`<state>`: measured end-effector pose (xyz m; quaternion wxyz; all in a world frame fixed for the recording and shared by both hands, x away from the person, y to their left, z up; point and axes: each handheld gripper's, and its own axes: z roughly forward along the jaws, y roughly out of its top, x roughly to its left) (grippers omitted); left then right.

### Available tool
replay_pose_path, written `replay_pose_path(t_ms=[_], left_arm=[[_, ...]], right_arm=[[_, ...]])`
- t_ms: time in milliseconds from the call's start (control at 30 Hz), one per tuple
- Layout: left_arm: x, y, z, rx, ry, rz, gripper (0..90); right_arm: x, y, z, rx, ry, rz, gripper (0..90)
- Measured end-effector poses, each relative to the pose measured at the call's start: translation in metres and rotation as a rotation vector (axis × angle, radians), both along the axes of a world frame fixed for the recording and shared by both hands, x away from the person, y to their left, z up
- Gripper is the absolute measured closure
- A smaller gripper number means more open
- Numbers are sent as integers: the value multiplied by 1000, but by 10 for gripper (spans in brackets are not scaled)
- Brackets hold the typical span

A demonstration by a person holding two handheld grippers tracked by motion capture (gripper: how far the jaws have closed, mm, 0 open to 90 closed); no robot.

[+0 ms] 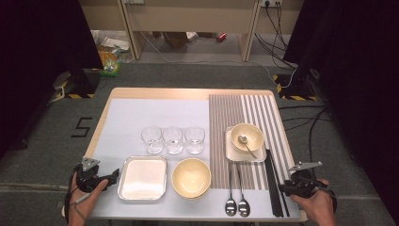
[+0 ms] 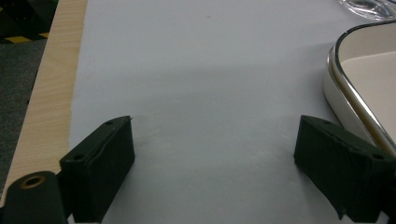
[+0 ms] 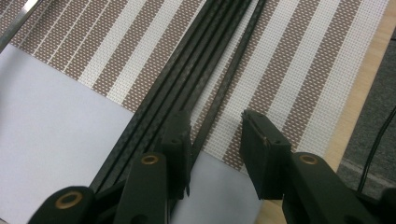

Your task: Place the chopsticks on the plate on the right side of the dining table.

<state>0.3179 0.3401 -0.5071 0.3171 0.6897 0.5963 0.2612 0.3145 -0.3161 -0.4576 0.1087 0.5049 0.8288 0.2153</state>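
Note:
My left gripper [image 1: 114,177] rests at the table's front left corner, open and empty, just left of a steel-rimmed white tray [image 1: 142,178]. In the left gripper view its jaws [image 2: 215,163] stand wide apart over bare blue mat, with the tray [image 2: 359,79] at the right edge. My right gripper [image 1: 282,188] hovers at the front right, over the near ends of several black chopsticks [image 1: 274,181]. In the right gripper view it [image 3: 215,149] is open, one single chopstick [image 3: 229,77] running between the jaws and the bundle [image 3: 187,79] under the left jaw.
Three clear glasses [image 1: 173,139] stand in a row mid-table. A large cream bowl [image 1: 191,176] sits beside the tray. On the striped placemat [image 1: 244,110] a small bowl with a spoon [image 1: 247,137] rests on a square plate; two spoons [image 1: 236,200] lie near the front edge.

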Motion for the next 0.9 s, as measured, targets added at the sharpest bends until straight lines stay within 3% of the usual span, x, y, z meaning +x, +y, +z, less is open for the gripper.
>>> replay_pose_path(t_ms=[467, 733, 900], left_arm=[[0, 0, 1, -1, 8, -4, 111], [0, 0, 0, 0, 1, 0, 111], [0, 0, 0, 0, 0, 0, 111]], right_arm=[[12, -10, 1, -1, 75, -4, 712], [25, -13, 4, 8, 175, -44, 813], [31, -6, 6, -38, 224, -62, 819]])
